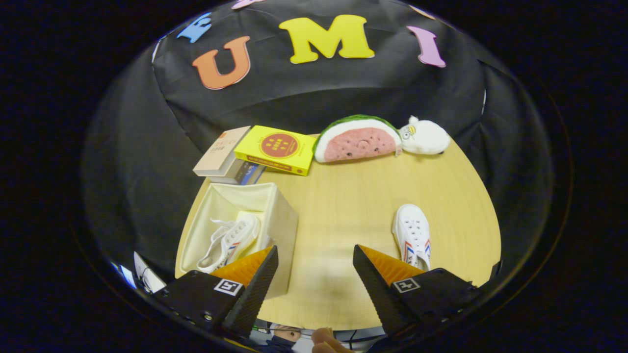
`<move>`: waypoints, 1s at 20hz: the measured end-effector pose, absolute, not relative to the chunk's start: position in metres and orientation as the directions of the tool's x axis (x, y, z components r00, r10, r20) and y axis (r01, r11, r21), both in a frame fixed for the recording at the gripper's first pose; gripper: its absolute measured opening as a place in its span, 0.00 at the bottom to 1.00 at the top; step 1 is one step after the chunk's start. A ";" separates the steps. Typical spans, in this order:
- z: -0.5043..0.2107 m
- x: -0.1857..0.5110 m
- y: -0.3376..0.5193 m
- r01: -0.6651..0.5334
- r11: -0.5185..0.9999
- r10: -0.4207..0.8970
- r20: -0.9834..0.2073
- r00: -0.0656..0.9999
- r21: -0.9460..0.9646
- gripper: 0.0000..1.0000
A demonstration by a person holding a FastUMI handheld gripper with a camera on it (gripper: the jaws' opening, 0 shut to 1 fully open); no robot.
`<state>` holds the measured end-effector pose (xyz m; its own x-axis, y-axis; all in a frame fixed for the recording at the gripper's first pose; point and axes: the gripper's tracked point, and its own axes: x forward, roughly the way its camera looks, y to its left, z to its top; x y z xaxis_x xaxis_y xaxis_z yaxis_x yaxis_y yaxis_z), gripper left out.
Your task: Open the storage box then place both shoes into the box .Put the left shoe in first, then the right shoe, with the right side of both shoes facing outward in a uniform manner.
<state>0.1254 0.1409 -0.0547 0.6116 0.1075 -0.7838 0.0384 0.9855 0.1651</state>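
Wooden table (pixel 343 206) under gripper (pixel 315 257), fingers spread wide, nothing held. Storage box (pixel 282 220) open w/ one shoe (pixel 230 240) inside; other shoe (pixel 412 235) on table by right finger. Book text beyond unreadable.

The tongs (pixel 315 255) hang above the pale wooden counter (pixel 353 206), tilted downward, their 2 fingers spread wide apart with nothing held between them. Each finger tapers to a wedge-shaped tip and carries a square marker on its upper face. Below them, a person's fingertips (pixel 324 339) show.
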 end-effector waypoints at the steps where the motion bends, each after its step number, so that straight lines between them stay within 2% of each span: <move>1: -0.060 0.125 0.125 0.049 0.984 0.108 -0.787 0.608 0.173 0.95; 9: -0.126 0.115 -0.004 0.111 0.989 0.022 -0.844 0.536 0.096 0.95; 15: -0.174 0.097 -0.049 0.091 0.994 0.012 -0.890 0.456 0.059 0.95; 20: -0.197 0.105 -0.080 0.087 0.992 -0.119 -0.869 0.481 -0.087 0.94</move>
